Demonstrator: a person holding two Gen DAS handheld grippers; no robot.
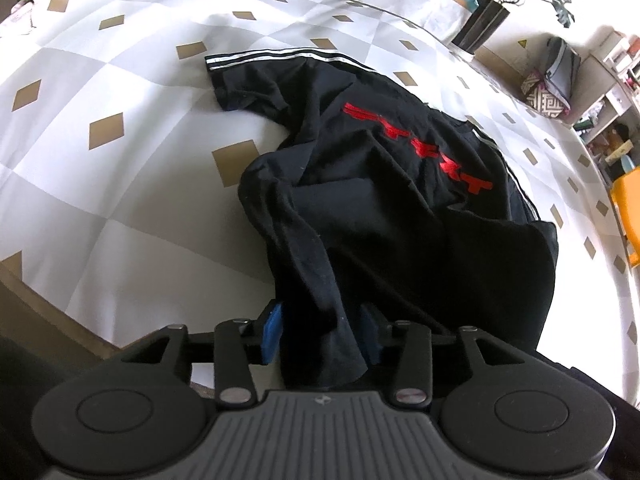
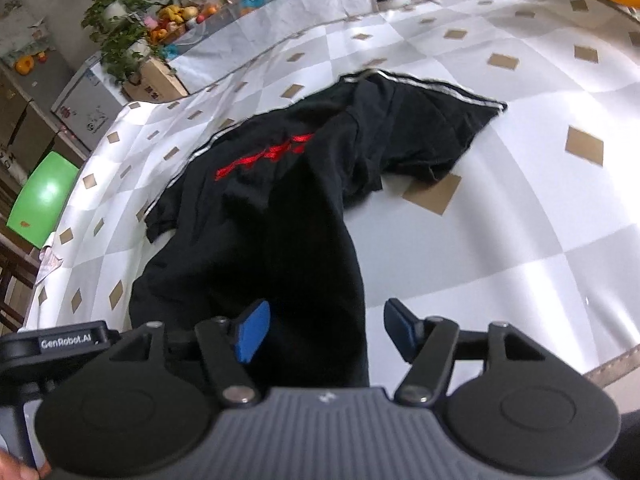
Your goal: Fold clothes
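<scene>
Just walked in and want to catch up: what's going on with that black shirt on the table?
A person with a hand-held gripper in each hand is folding a black T-shirt with red lettering, which lies rumpled on a table under a checked tablecloth. The near edge of the shirt runs between the fingers of both tools. The left gripper and right gripper both stand open with cloth in the gap. No pad visibly presses on it, so the shirt looks released rather than gripped. It is not yet folded.

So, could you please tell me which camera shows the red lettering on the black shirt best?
The left wrist view: the red lettering lies open, sharp and nearly complete. In the right wrist view it is blurred, foreshortened and partly folded under.
</scene>
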